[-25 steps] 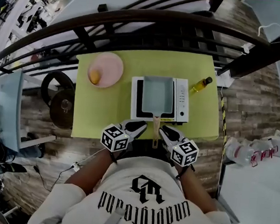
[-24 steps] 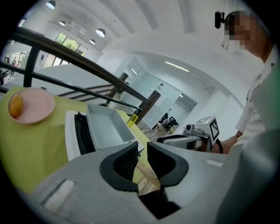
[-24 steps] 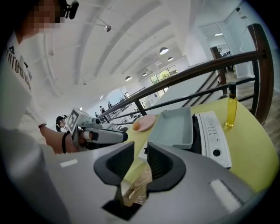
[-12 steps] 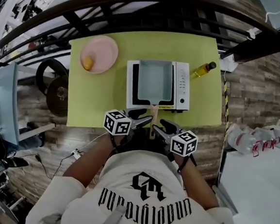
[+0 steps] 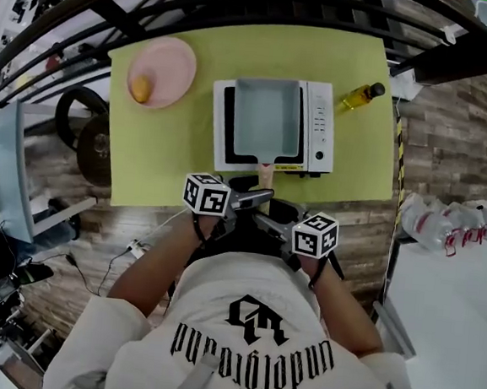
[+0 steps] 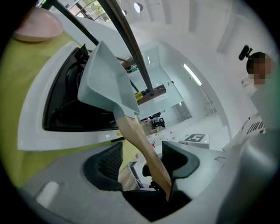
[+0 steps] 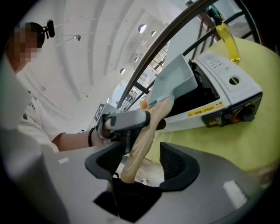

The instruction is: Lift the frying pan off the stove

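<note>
Nearby, plate (image 5: 163,72) and bottle (image 5: 360,97) are set aside on the worktop (image 5: 186,169); left claw (image 5: 258,199) and right claw (image 5: 266,223) have just been opened round the pan handle (image 5: 265,174).

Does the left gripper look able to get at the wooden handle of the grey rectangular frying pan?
Probably yes. The left gripper has just been opening its jaws; they stand apart with the wooden handle between them, nothing else in the gap.

L claw (image 6: 142,162); R claw (image 7: 141,162); just opened
</note>
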